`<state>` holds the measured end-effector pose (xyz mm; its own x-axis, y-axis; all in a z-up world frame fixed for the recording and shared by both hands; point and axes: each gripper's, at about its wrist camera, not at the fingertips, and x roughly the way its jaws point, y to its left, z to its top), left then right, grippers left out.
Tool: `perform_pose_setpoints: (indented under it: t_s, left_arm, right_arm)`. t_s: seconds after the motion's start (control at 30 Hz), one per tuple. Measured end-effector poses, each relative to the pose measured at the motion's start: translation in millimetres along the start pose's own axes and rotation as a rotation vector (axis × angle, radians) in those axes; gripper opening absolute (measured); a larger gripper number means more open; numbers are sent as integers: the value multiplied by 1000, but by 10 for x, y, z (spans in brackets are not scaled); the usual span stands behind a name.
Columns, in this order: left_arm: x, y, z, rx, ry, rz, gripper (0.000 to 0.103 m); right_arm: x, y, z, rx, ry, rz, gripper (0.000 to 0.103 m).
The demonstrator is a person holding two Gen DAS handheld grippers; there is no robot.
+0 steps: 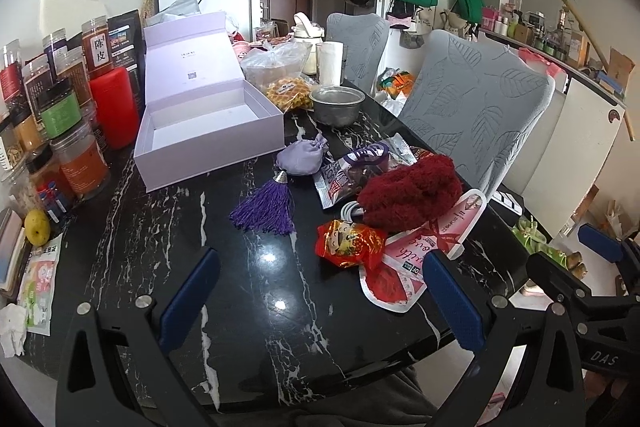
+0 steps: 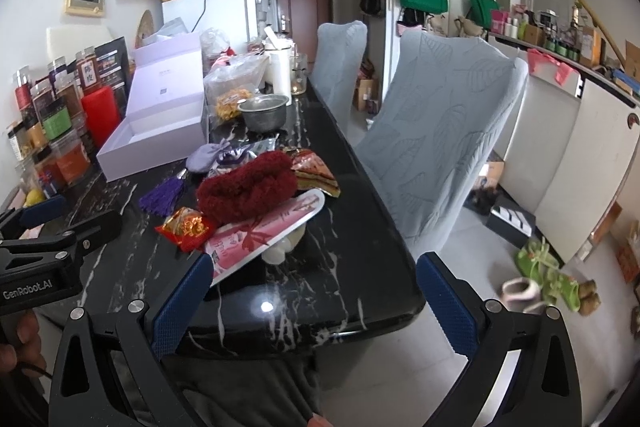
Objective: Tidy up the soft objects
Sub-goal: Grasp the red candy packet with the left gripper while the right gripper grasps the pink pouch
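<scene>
A fluffy dark red soft item (image 1: 408,191) (image 2: 246,187) lies on the black marble table (image 1: 224,307) among snack packets. A lilac pouch (image 1: 298,159) (image 2: 206,158) with a purple tassel (image 1: 266,209) (image 2: 162,198) lies beside it. An open lilac box (image 1: 208,131) (image 2: 152,139) stands empty behind them. My left gripper (image 1: 320,299) is open and empty over the near table. My right gripper (image 2: 316,299) is open and empty at the table's near right corner, close to a pink card (image 2: 264,235).
Spice jars (image 1: 60,131) and a red canister (image 1: 114,107) line the left edge. A metal bowl (image 1: 338,105), a red foil packet (image 1: 350,243) and bagged snacks (image 1: 276,67) sit on the table. Two grey chairs (image 1: 476,107) stand at the right side.
</scene>
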<state>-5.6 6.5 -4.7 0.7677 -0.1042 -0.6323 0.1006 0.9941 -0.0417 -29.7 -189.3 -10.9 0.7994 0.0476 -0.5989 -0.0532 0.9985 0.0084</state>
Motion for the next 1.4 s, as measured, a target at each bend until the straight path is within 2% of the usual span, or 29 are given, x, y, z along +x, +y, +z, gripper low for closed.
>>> perform_pose_setpoints:
  t_s: [0.33, 0.5, 0.7, 0.8, 0.93, 1.07, 1.1, 1.2, 1.27, 1.33, 1.4]
  left_arm:
    - [295, -22, 13, -6, 49, -67, 103]
    - [469, -71, 17, 27, 76, -56, 103]
    - [753, -111, 33, 74, 136, -35, 103]
    - [857, -106, 28, 81, 159, -67, 103]
    - [930, -92, 44, 91, 170, -125, 103]
    - [1039, -91, 70, 104, 188, -136, 103]
    - [1059, -92, 68, 114, 166, -147, 103]
    - [1100, -73, 74, 121, 171, -147, 103]
    - [1119, -60, 80, 123, 175, -149, 103]
    - [1130, -50, 88, 124, 176, -154, 103]
    - [1145, -38, 99, 126, 175, -157, 103]
  right_arm:
    - [290, -52, -38, 4, 56, 23, 103]
    - [478, -55, -43, 0, 87, 20, 103]
    - [652, -116, -40, 23, 118, 59, 103]
    - [713, -142, -20, 33, 123, 77, 103]
    - [760, -168, 29, 60, 111, 142, 103]
    - [810, -141, 78, 60, 94, 171, 103]
    - [825, -131, 90, 59, 87, 168, 103]
    - [889, -125, 134, 71, 79, 181, 90]
    - [945, -147, 160, 87, 91, 198, 77]
    - [1025, -166, 180, 113, 110, 230, 71]
    - [1093, -190, 184, 147, 122, 250, 60]
